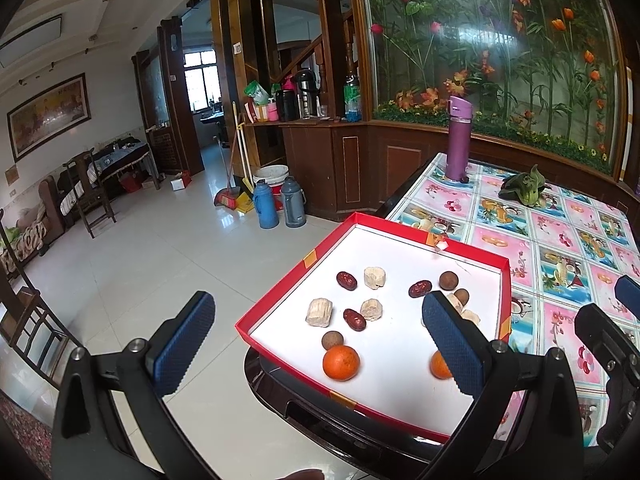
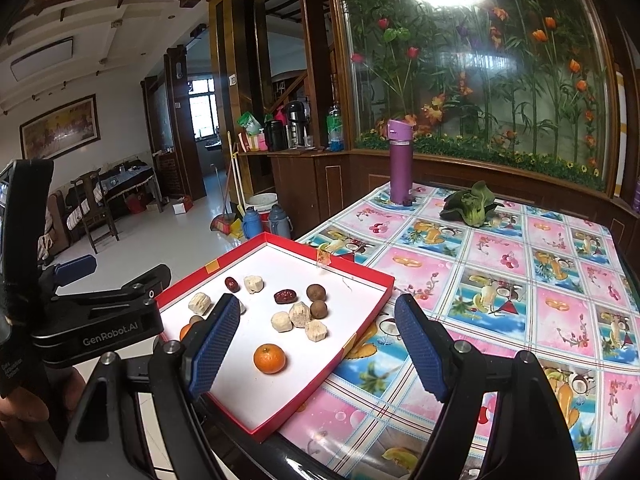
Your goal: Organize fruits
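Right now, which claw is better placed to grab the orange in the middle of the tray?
Right, probably. The right claw is open with that orange between its fingers, just ahead. The left claw sits over the red tray's outer edge, nearer the other orange.

The table (image 2: pixel 500 280) carries a red tray (image 2: pixel 360 322) at its near-left corner, a purple flask (image 2: pixel 401 164) and greens (image 2: pixel 470 202) along the far edge.

We note a red tray (image 2: pixel 362 322) with white floor. Inside: two orange tangerines (image 2: pixel 269 358), dark red dates (image 2: pixel 285 296), brown longans (image 2: pixel 315 292), pale cream chunks (image 2: pixel 299 314). The tablecloth (image 2: pixel 520 280) shows pink and blue squares with fruit prints. Purple bottle (image 2: pixel 401 162); green leafy vegetable (image 2: pixel 472 202). Gripper pads (image 2: pixel 420 350) are blue, dimpled.
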The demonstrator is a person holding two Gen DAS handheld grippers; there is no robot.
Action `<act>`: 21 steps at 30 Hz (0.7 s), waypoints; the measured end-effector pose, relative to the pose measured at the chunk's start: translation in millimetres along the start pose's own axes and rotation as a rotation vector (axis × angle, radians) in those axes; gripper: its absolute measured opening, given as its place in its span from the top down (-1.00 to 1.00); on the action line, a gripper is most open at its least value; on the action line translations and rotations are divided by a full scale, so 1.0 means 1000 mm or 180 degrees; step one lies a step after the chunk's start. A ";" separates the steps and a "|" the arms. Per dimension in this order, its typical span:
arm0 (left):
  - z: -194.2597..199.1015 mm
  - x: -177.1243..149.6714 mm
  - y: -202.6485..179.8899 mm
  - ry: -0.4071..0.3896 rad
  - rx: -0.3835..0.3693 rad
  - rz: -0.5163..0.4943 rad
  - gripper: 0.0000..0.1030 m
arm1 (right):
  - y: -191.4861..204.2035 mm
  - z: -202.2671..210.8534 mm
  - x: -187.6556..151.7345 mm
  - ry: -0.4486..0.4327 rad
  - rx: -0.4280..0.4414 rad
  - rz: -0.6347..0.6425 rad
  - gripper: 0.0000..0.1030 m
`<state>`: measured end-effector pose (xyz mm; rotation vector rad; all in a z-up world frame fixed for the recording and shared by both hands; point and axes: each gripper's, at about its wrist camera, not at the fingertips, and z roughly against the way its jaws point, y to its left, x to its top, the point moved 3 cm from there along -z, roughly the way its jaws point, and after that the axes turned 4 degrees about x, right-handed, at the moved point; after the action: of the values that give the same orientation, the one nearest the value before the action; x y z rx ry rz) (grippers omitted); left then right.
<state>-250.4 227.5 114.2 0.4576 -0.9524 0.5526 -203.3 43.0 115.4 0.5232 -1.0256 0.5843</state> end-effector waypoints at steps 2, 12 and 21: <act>0.003 -0.003 0.000 0.0011 -0.0004 -0.0010 -1.00 | 0.000 0.000 0.000 0.0012 0.0003 0.0000 -0.54; 0.008 -0.009 -0.003 0.0027 -0.0011 -0.0012 -1.00 | 0.000 -0.003 -0.001 0.0033 0.0006 0.0000 -0.54; 0.008 -0.007 -0.002 0.0026 -0.0006 -0.0007 -1.00 | -0.001 -0.006 -0.003 0.0045 0.0007 0.0007 -0.54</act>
<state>-257.4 219.8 111.4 0.4544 -0.9443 0.5511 -200.6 45.3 110.1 0.5193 -1.0123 0.5902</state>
